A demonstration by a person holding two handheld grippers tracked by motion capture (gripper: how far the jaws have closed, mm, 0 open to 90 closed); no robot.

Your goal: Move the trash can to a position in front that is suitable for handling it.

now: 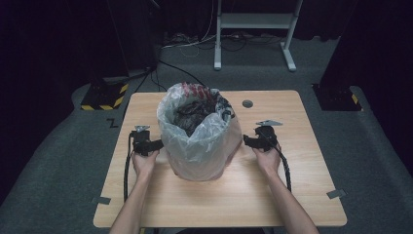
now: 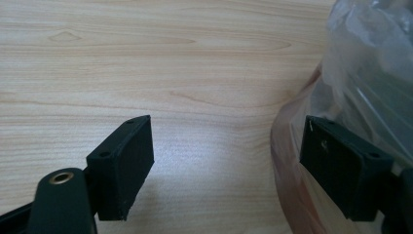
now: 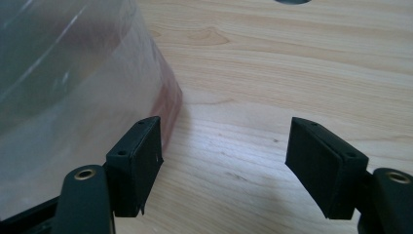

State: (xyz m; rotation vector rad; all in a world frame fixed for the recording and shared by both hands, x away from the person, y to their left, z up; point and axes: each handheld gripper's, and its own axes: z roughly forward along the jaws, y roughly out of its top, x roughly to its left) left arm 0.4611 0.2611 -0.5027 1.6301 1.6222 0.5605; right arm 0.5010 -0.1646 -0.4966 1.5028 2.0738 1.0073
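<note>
Bright, even overhead light on the table (image 1: 292, 161); dark surroundings; soft shadows; slightly blurred close-ups.

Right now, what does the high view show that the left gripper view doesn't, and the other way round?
High view alone: the bag's open top with dark stuff inside, both hands, the right claw beside the bag, the grey disc set in the table, and the floor around it. Left gripper view alone: a close look at the left claw, jaws wide apart with bare wood between them, one pad close against the bag's wall. Both share the clear plastic bag and the wooden table.
</note>
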